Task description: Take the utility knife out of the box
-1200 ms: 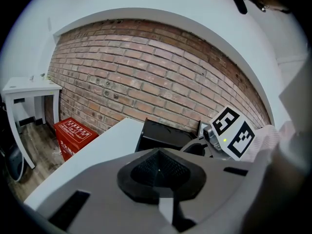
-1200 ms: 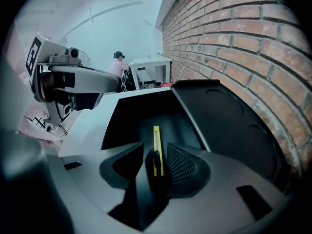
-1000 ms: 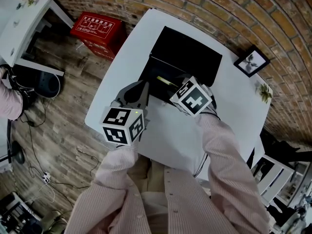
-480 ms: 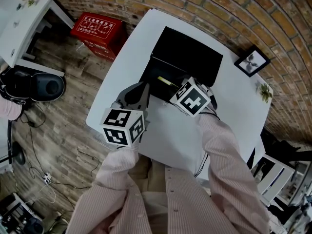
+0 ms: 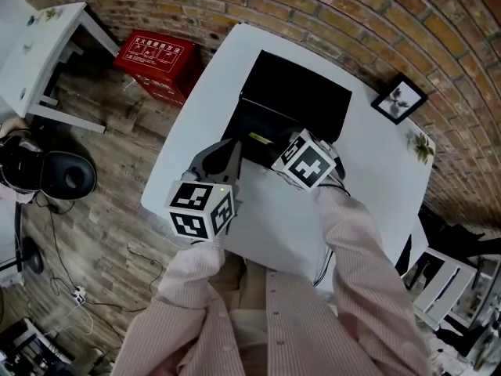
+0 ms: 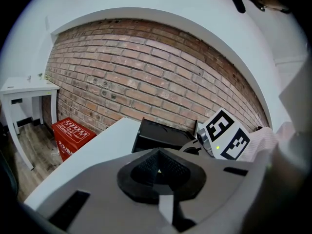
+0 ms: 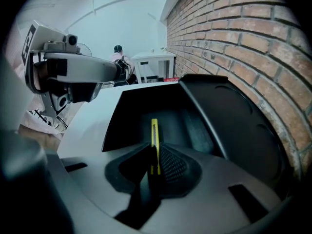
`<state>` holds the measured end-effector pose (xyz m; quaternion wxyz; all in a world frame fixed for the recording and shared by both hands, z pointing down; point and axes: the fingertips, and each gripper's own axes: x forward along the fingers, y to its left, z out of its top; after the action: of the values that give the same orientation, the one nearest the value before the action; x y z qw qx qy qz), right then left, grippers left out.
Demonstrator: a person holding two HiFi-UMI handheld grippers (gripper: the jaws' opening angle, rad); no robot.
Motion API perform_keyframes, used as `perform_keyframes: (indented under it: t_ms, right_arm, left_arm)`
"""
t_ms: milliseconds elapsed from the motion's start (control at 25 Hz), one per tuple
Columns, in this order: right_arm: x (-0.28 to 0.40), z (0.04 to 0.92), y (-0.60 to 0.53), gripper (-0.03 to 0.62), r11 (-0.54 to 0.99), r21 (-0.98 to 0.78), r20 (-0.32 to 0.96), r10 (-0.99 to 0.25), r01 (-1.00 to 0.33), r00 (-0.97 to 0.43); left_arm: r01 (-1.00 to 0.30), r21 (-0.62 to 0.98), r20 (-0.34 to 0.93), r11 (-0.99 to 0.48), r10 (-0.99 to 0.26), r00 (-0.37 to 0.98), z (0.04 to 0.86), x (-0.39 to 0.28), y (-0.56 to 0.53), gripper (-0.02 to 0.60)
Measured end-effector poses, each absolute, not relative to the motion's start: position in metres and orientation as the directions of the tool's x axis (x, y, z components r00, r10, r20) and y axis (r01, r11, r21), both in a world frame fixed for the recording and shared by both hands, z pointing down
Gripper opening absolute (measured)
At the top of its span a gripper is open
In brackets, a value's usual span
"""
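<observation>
Your right gripper [image 7: 154, 160], jaws just closing, clamps the yellow knife [image 7: 154, 131] inside the black box [image 7: 229, 126]; your left gripper [image 6: 158, 167] stays out of it, clenched on nothing.

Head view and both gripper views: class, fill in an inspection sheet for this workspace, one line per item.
Surface: white table.
Job's things: black box, lid open; yellow utility knife lying inside it.
Clutter: framed picture near the table's far edge.
Grippers: left gripper, fingers together, empty; right gripper, fingers have just been closing and are now on the utility knife's near end.
Cables: loose cables on the wooden floor.
Surroundings: brick wall, red case, white side table.
</observation>
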<state>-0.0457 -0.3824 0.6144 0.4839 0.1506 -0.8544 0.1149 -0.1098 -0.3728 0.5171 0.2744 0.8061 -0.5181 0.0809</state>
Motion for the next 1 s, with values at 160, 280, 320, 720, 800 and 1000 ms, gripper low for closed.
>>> perform_keyframes:
  t_ms: [160, 280, 320, 720, 800, 1000]
  right_arm:
    - [-0.047, 0.604, -0.383, 0.058, 0.917, -0.054, 0.832, -0.178, -0.395, -0.526]
    - [-0.046, 0.595, -0.380, 0.057, 0.905, -0.063, 0.807, -0.202, -0.421, -0.555]
    - [-0.046, 0.591, -0.379, 0.057, 0.901, -0.064, 0.799, -0.212, -0.430, -0.563]
    - [-0.039, 0.554, -0.366, 0.057, 0.872, -0.047, 0.706, -0.316, -0.488, -0.634]
    - [-0.037, 0.546, -0.363, 0.057, 0.863, -0.050, 0.681, -0.338, -0.502, -0.650]
    - [-0.030, 0.525, -0.358, 0.057, 0.839, -0.059, 0.621, -0.394, -0.541, -0.678]
  left_arm:
    - [-0.874, 0.365, 0.400, -0.321, -0.793, 0.459, 0.512, -0.106, -0.367, -0.008]
    - [-0.868, 0.365, 0.386, -0.336, -0.794, 0.469, 0.508, -0.104, -0.361, -0.008]
    - [-0.866, 0.366, 0.382, -0.340, -0.794, 0.473, 0.506, -0.104, -0.359, -0.008]
    - [-0.869, 0.331, 0.340, -0.368, -0.812, 0.474, 0.483, -0.103, -0.341, -0.008]
    - [-0.870, 0.323, 0.331, -0.373, -0.817, 0.473, 0.478, -0.103, -0.339, -0.008]
    - [-0.874, 0.303, 0.315, -0.380, -0.825, 0.468, 0.464, -0.103, -0.331, -0.008]
